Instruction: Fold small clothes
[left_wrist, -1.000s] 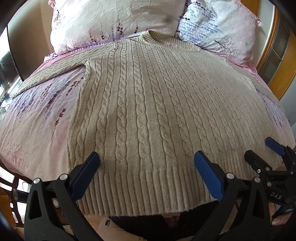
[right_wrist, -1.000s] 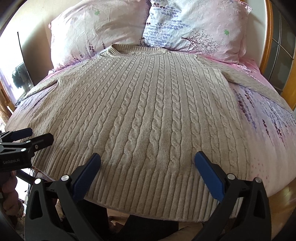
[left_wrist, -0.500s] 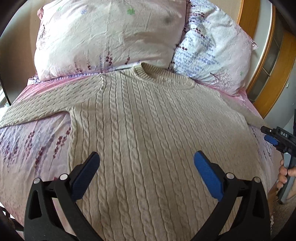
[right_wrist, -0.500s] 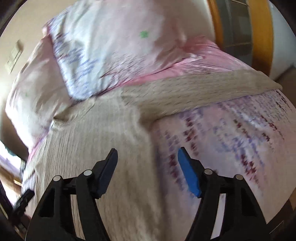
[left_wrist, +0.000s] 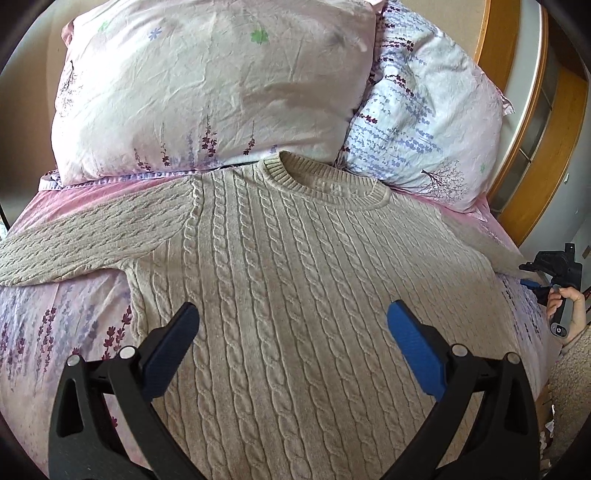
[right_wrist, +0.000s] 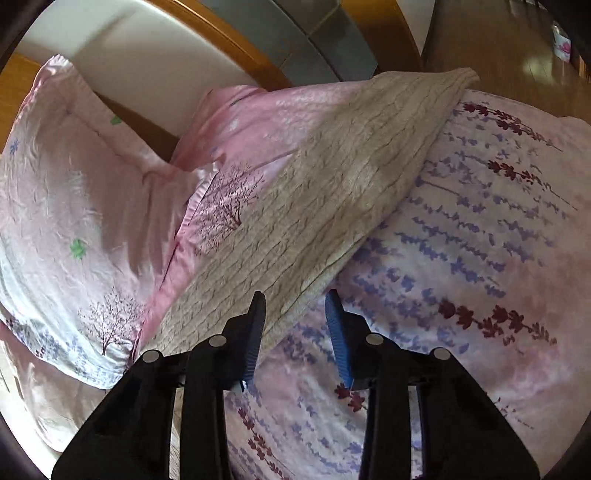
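Just ahead of the closing right gripper lies the sweater's sleeve on the bed, its edge between the jaws, not yet pinched; next, grip and fold inward. Left gripper hovers released.

One sweater is lying on one bed. It is showing two sleeves, one reaching toward the bed's left edge and one toward the right edge. Two pillows are sitting at the head edge: one pink pillow and one bluish pillow. Two grippers are showing, the left gripper and the right gripper. One hand is peeking in.
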